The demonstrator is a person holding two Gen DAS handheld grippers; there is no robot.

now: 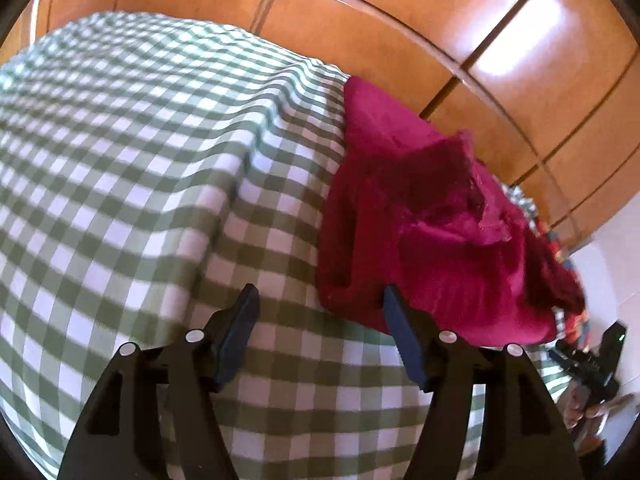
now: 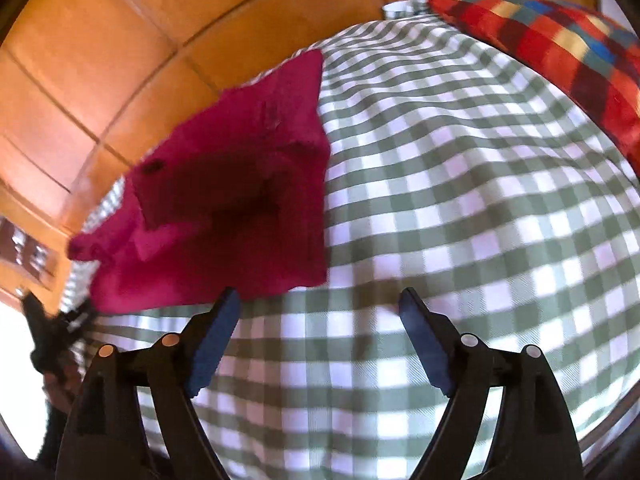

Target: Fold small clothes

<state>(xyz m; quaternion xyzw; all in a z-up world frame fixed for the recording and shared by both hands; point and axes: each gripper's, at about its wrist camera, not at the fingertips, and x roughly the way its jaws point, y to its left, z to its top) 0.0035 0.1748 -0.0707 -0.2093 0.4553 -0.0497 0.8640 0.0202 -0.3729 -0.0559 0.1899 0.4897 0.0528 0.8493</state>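
Observation:
A magenta garment [image 1: 432, 232] lies partly folded on the green-and-white checked cloth [image 1: 140, 168], near its edge by the floor. My left gripper [image 1: 318, 300] is open and empty, just in front of the garment's near left corner. In the right wrist view the same garment [image 2: 224, 200] lies left of centre with a flap folded over it. My right gripper [image 2: 320, 300] is open and empty, over the checked cloth [image 2: 460, 200] just right of the garment's near edge. The other gripper shows small at the right edge of the left view [image 1: 592, 364].
Orange floor tiles [image 1: 400, 20] lie beyond the cloth's edge. A red, blue and yellow checked cushion or fabric [image 2: 560, 52] lies at the far right of the cloth. A white wall [image 1: 624, 248] stands at the right.

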